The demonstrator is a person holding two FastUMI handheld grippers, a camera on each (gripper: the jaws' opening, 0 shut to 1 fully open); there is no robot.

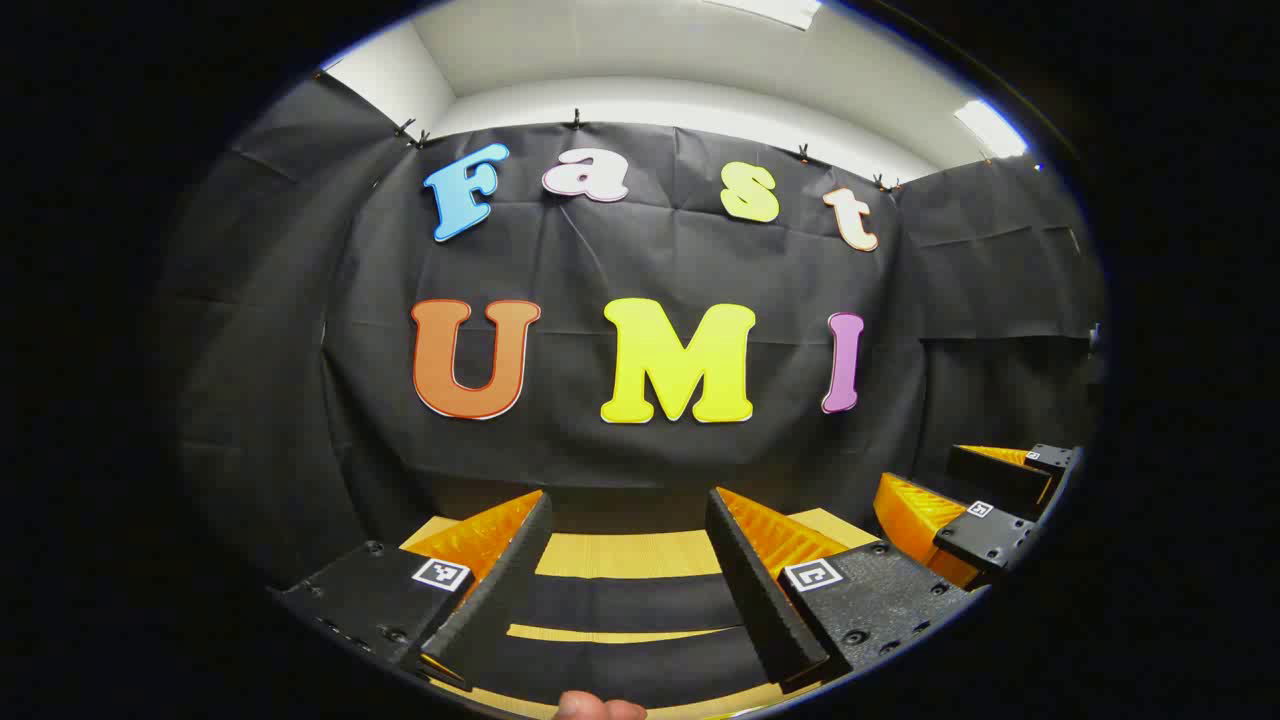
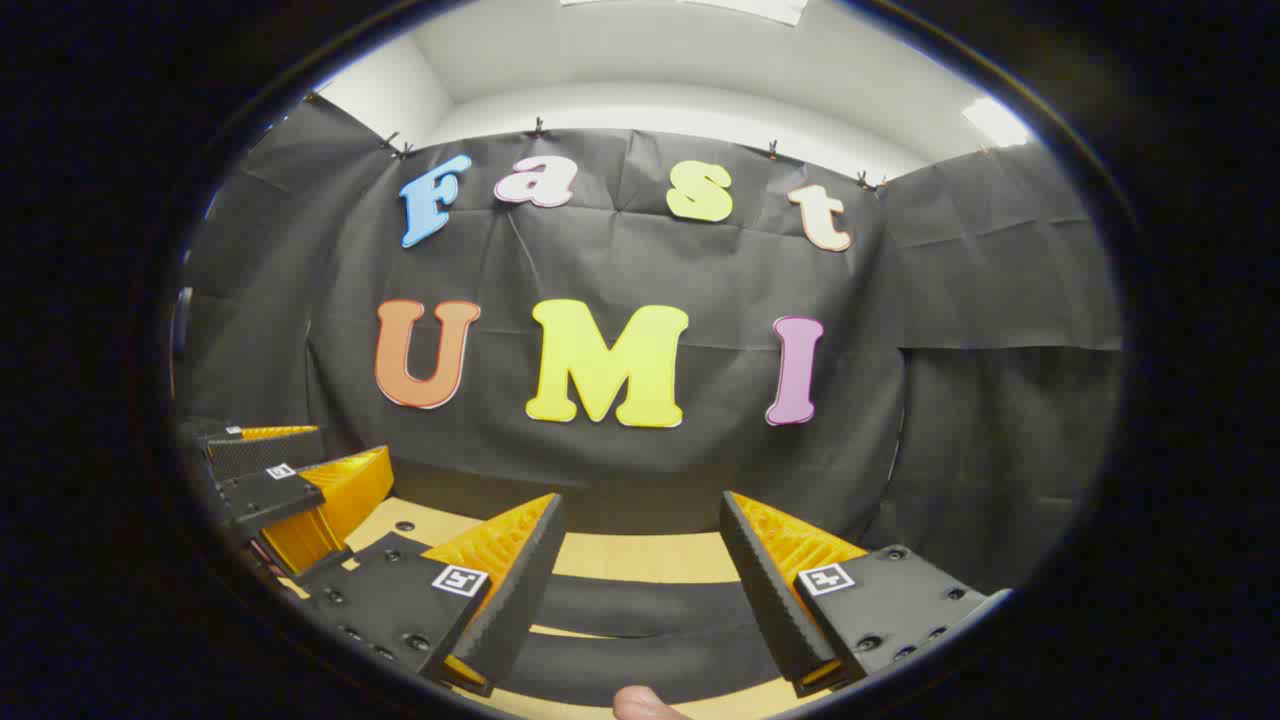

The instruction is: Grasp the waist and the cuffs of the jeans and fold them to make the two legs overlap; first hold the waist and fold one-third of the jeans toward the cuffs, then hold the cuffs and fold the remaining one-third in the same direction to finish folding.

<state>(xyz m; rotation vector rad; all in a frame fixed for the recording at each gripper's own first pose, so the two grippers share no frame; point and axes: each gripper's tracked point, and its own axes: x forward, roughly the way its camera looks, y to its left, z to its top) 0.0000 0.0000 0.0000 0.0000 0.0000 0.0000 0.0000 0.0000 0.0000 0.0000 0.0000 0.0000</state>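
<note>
My left gripper [image 1: 630, 505] is open and held level above the wooden table [image 1: 640, 555], pointing at the booth's back wall with nothing between its fingers. My right gripper [image 2: 642, 510] is open in the same way, also with nothing in it. The two are side by side: the right gripper [image 1: 915, 470] is seen open at the right of the left gripper view, and the left gripper [image 2: 350, 440] open at the left of the right gripper view. A dark band [image 1: 630, 605] [image 2: 640, 605] lies across the table under the fingers; I cannot tell whether it is the jeans.
The black cloth wall [image 1: 650, 450] hangs close behind the table's far edge and wraps both sides. A person's fingertip [image 1: 600, 708] [image 2: 640, 703] pokes in at the bottom of each view.
</note>
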